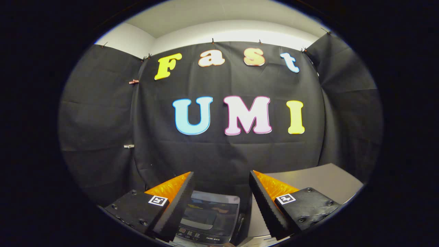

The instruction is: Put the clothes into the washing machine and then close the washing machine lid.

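Washing machine below open jaws

The gripper (221, 178) jaws stand wide apart, gripping nothing; the washing machine (209, 216) lies low between them, lid down.

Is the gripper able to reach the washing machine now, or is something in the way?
Probably yes. The gripper is open and holds nothing, and the washing machine sits low between its fingers with nothing visible in between.

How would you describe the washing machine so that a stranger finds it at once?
Start at the black cloth wall and look down to its foot. There, seen between the open fingers of the gripper, stands the small washing machine, beside a grey table. It alone has a glossy dark lid window and a row of buttons along its front.
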The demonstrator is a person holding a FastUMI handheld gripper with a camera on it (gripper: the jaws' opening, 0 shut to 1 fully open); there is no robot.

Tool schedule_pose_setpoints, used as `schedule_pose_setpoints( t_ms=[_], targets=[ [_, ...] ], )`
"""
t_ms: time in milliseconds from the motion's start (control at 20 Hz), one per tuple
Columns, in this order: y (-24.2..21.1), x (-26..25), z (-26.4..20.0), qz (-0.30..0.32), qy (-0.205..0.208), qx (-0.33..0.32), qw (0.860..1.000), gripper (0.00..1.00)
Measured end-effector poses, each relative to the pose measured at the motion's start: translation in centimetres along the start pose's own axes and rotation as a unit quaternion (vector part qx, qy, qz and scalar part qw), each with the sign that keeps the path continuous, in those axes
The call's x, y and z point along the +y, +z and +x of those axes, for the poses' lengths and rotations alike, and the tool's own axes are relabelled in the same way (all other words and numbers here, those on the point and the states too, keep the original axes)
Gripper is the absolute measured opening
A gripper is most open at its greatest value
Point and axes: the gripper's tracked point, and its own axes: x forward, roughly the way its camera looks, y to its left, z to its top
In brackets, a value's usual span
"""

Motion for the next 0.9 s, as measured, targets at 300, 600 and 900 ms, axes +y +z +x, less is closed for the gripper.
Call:
schedule_pose_setpoints(
  t_ms=[300,600,900],
  targets=[
    [5.5,-3.4,-6.4,0.006,0.004,-0.088,0.996,0.99],
    [7.4,-6.7,-12.4,-0.017,-0.011,-0.126,0.992,0.98],
    [8.8,-8.9,-17.5,-0.044,-0.04,-0.16,0.985,0.98]
  ],
)
